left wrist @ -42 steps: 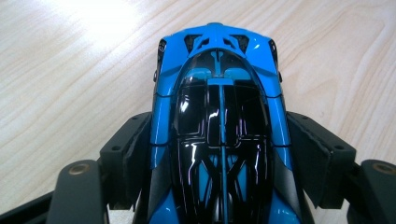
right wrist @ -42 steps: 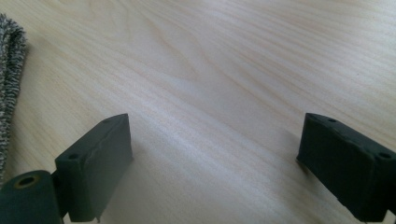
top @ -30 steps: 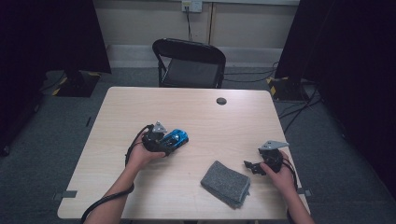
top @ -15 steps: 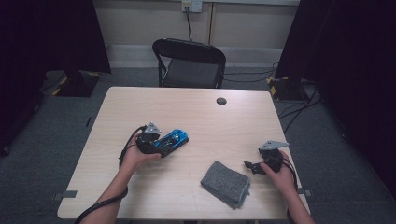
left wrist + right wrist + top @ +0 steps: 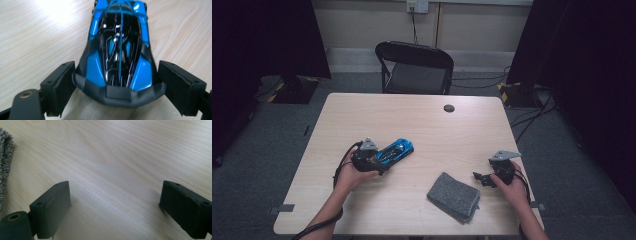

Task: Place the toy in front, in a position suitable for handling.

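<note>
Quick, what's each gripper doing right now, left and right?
Left gripper: open, fingers either side of the blue toy car, not clamped on it.
Right gripper: open, holding nothing, over bare table.

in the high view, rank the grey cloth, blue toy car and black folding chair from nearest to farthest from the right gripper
From the right gripper:
1. grey cloth, just to its left, near the table's front edge.
2. blue toy car, across the table at the left gripper.
3. black folding chair, behind the table.
</note>
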A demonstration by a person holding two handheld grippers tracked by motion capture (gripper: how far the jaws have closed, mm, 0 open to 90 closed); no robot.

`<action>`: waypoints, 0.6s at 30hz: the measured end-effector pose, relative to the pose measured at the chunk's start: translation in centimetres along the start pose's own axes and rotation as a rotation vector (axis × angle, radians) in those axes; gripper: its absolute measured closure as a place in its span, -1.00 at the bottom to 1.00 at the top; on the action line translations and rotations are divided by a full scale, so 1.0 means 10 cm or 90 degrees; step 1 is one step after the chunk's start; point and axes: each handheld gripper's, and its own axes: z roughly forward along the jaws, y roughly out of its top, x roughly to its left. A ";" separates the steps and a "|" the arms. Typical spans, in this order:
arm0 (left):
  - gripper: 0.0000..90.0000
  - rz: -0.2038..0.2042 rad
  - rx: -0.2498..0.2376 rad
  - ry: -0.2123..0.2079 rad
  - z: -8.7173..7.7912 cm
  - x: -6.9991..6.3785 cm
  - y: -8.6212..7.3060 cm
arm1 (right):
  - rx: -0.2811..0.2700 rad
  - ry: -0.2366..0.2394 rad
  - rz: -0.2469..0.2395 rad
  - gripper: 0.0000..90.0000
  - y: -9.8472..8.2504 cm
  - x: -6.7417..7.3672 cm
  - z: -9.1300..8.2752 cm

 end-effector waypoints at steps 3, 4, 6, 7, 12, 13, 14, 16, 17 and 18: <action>-0.61 0.002 -0.004 0.007 0.01 0.02 -0.01 | 0.000 0.000 0.000 -0.80 0.00 0.00 0.00; -0.59 0.002 -0.006 0.008 0.02 0.02 -0.02 | -0.001 0.000 0.000 -0.80 0.00 0.00 0.00; -0.59 0.000 -0.015 0.010 0.03 0.01 -0.03 | 0.000 0.000 0.000 -0.80 0.00 0.00 0.00; -0.58 0.009 -0.016 0.016 0.03 0.00 -0.03 | 0.000 0.000 0.000 -0.80 0.00 0.00 0.00; -0.49 0.031 -0.016 0.018 0.05 -0.03 -0.03 | -0.001 -0.002 0.001 -0.80 0.00 0.00 0.00; -0.48 0.031 -0.016 0.016 0.05 -0.03 -0.03 | -0.001 -0.003 0.002 -0.80 0.00 0.00 0.00; -0.48 0.030 -0.017 0.016 0.05 -0.03 -0.03 | -0.001 -0.005 0.003 -0.80 0.00 0.01 0.00; -0.48 0.030 -0.017 0.016 0.05 -0.03 -0.03 | -0.001 -0.003 0.005 -0.80 0.00 0.01 0.00; -0.48 0.029 -0.017 0.016 0.05 -0.03 -0.03 | -0.001 -0.001 0.005 -0.81 0.00 0.01 0.00; -0.48 0.029 -0.017 0.016 0.05 -0.03 -0.03 | -0.001 -0.001 0.006 -0.81 0.00 0.01 0.00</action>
